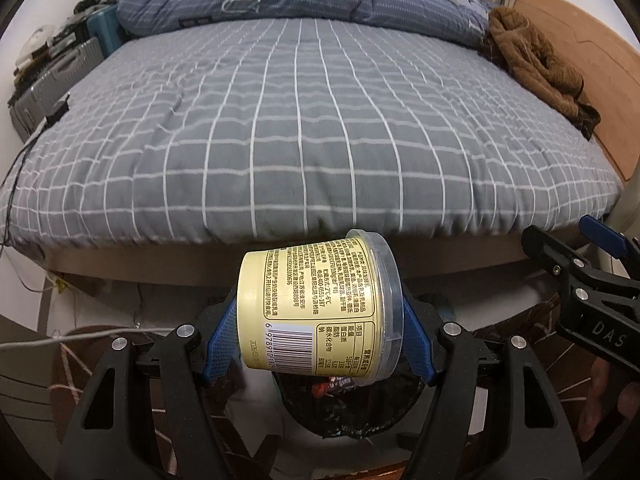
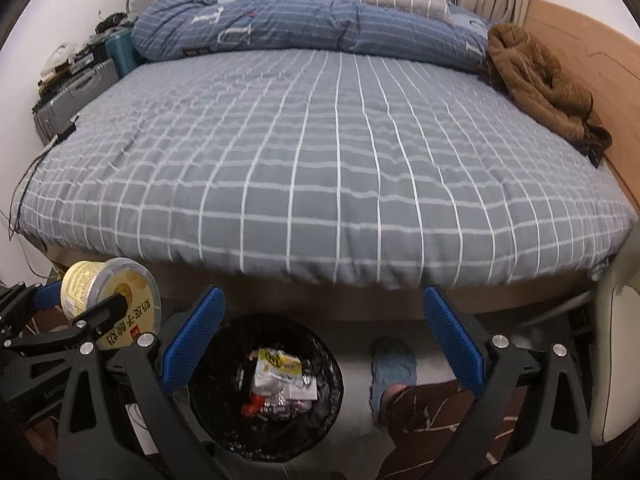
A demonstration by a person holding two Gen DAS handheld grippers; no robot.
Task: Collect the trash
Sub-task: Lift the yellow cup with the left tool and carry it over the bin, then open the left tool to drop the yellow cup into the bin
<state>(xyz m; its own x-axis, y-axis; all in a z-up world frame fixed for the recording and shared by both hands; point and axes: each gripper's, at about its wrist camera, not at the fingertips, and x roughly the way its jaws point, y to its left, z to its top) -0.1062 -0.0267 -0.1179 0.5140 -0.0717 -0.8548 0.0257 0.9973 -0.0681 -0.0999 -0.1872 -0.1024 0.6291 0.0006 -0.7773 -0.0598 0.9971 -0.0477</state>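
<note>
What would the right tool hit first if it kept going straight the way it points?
Probably the black trash bin, just ahead and below the open right tool; nothing shows in between, though depth is unclear.

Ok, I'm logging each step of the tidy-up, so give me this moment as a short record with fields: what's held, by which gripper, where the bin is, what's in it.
held item: yellow yogurt tub, lying sideways, clear lid on
holder: left gripper, blue pads pressed on base and lid
right gripper: jaws apart, nothing between them
bin: black-lined trash bin on the floor at the bed's foot, below both grippers
bin contents: wrappers, details unclear
bed: grey checked cover, blue quilt, brown garment at far edge
</note>
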